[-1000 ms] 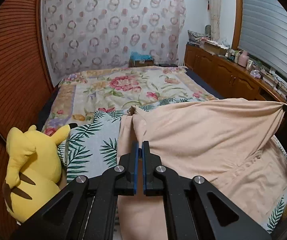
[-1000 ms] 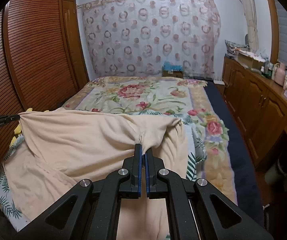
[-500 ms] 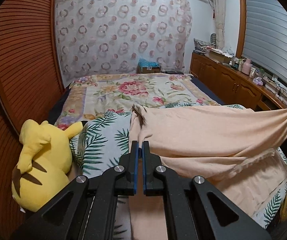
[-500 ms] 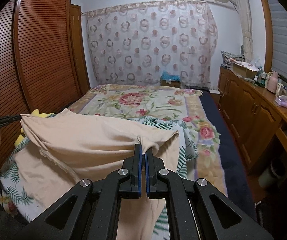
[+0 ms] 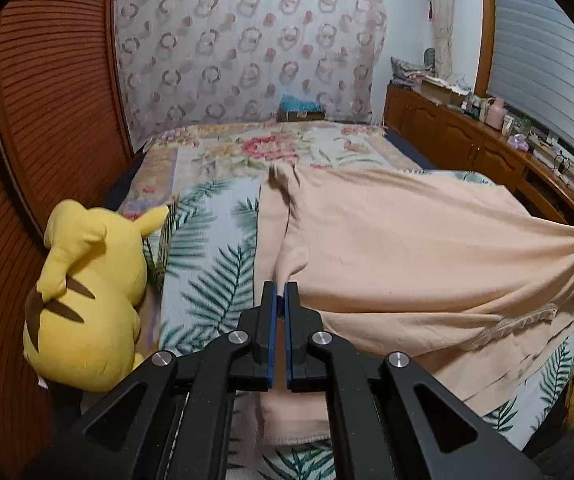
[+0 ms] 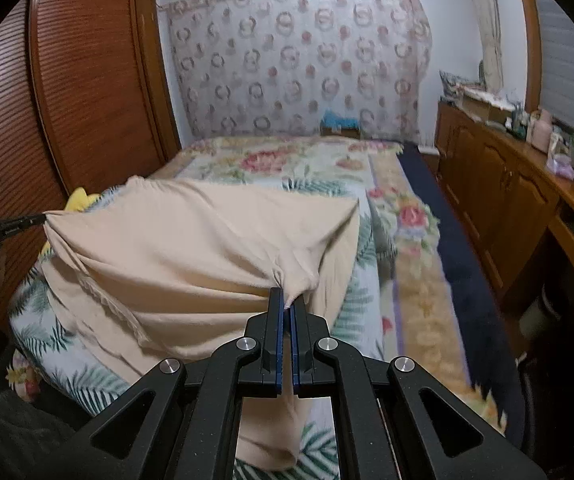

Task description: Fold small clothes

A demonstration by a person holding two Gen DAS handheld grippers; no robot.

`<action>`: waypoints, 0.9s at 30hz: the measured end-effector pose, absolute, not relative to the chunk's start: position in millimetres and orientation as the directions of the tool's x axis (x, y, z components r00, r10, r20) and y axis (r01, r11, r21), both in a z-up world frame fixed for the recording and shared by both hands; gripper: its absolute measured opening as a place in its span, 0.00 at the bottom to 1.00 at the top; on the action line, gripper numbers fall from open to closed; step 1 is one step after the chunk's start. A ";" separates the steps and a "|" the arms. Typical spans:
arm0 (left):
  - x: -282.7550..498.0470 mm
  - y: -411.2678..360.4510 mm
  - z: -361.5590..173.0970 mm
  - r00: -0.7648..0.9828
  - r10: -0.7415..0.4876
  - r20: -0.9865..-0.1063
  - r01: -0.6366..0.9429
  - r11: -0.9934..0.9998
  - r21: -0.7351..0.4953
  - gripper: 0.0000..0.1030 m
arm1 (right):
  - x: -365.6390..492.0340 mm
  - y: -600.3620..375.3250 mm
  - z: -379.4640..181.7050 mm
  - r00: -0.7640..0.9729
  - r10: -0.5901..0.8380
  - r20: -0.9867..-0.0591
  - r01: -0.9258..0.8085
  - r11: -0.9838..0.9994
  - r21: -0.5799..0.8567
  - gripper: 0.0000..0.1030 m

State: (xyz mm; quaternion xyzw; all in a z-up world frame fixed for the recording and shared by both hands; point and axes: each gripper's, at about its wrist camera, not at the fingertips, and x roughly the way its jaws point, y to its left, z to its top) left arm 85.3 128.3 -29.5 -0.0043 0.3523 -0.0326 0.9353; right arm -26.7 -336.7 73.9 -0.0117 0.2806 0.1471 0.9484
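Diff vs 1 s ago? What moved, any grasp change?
Both hand-held grippers carried the peach garment forward over the bed; the lifted top layer now drapes lower over the layer beneath. Left hand-held gripper and right hand-held gripper stayed shut on its corners. The yellow plush toy did not move.

Dim, flat indoor light on both my cams, slightly cool; no hard shadows, no glare. Heavy fisheye: black vignette in all corners, wardrobe and cabinet edges bow. Left view mostly sharp. Right view has motion blur across the bedspread and its right side; my black claw bodies up close are crisp but dark, with little detail in them.
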 end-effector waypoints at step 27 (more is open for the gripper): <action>58.2 114.5 -55.5 0.705 -0.082 -0.705 0.077 0.996 -0.040 0.65 | -17.6 -317.2 45.8 0.797 0.234 -0.557 -0.276 0.961 0.009 0.49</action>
